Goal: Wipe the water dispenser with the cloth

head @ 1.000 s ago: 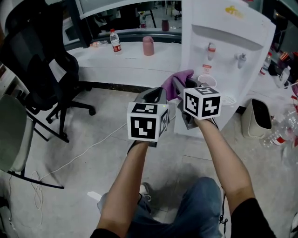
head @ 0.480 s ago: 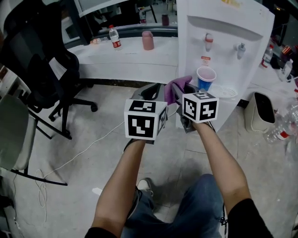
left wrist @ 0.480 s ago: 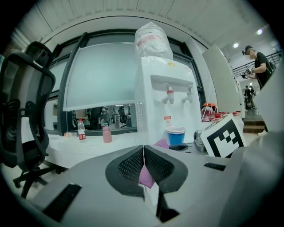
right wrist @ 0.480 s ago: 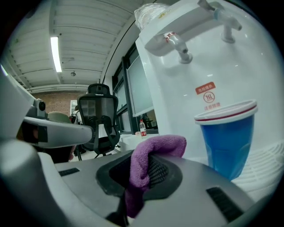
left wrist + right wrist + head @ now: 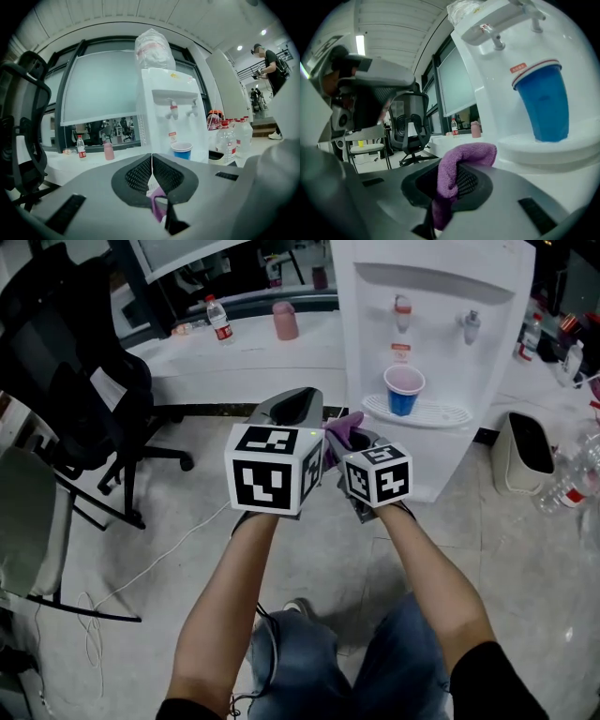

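Cloth [image 5: 465, 157], fuzzy purple terry, in right gripper [image 5: 451, 180]

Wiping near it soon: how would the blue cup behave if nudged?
The cup looks thin and disposable, so probably light and easily pushed. Narrower at its base and standing free on the tray, it may tip.

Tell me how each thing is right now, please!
Left tool: shut, pinching a bit of the purple fuzzy cloth.
Right tool: shut on the purple fuzzy cloth.
Blue plastic cup: upright on the drip tray of the tall white water dispenser.
Clear plastic bottle with red label: upright, cap on.
Pink cylindrical bottle: upright.
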